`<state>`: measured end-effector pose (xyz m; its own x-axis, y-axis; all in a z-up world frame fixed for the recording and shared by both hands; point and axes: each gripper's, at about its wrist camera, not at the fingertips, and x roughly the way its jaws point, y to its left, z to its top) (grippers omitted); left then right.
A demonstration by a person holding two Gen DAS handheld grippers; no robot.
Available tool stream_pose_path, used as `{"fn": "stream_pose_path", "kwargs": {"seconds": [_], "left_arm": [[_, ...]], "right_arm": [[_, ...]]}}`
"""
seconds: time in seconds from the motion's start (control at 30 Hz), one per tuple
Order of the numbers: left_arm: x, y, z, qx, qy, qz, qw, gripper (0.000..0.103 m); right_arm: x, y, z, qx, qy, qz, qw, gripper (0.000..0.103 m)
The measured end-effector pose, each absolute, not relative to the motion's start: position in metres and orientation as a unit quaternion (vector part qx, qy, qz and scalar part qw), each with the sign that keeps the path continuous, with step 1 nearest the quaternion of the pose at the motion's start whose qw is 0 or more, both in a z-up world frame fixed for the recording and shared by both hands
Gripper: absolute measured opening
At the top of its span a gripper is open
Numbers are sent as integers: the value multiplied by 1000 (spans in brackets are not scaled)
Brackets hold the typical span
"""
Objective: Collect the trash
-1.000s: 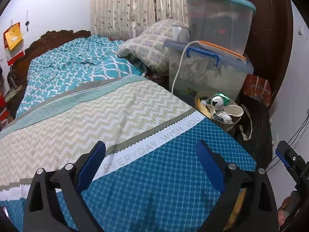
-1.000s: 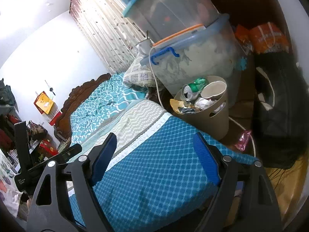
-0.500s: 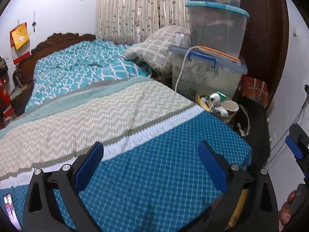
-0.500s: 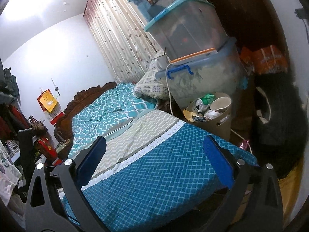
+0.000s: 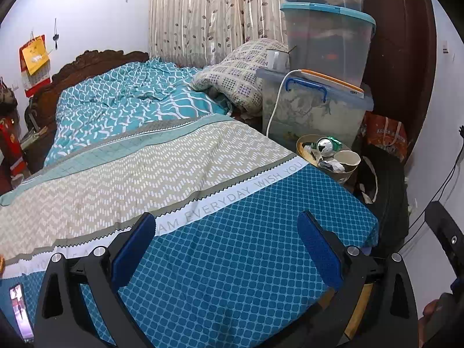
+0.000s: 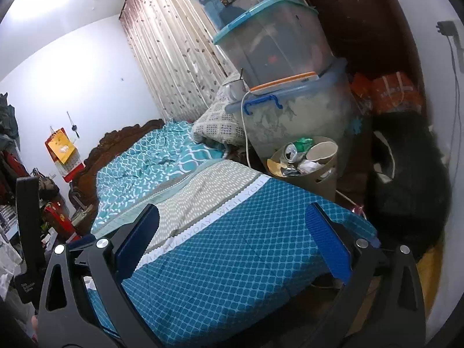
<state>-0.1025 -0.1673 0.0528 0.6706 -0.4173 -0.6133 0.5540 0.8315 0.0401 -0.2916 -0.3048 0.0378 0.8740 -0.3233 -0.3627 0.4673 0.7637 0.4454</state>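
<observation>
Currently both grippers hang over the bed (image 5: 203,261), empty: left gripper (image 5: 229,249) fingers spread; right gripper (image 6: 232,243) fingers have just been opening, nothing between. Trash sits heaped in the round beige bin (image 6: 322,185) beside the bed's foot corner: dented metal can (image 6: 290,152), paper cup (image 6: 320,150), crumpled wrappers. Risk: the overfull, rim-high pile could spill if nudged.

both wrist views look down across the bed (image 5: 203,174) toward the bin (image 6: 316,174).
</observation>
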Motion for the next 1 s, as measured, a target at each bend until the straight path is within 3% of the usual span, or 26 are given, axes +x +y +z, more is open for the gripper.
{"fn": "stream_pose_path", "kwargs": {"seconds": [0.37,1.0], "left_arm": [[-121,-165,65,103,271,-224,931,94],[-138,-174,61,153,245,-206,935,94]], "right_arm": [[-309,-297,40,249,92,-224,938,100],[-306,-303,27,280,106,-240,924,100]]}}
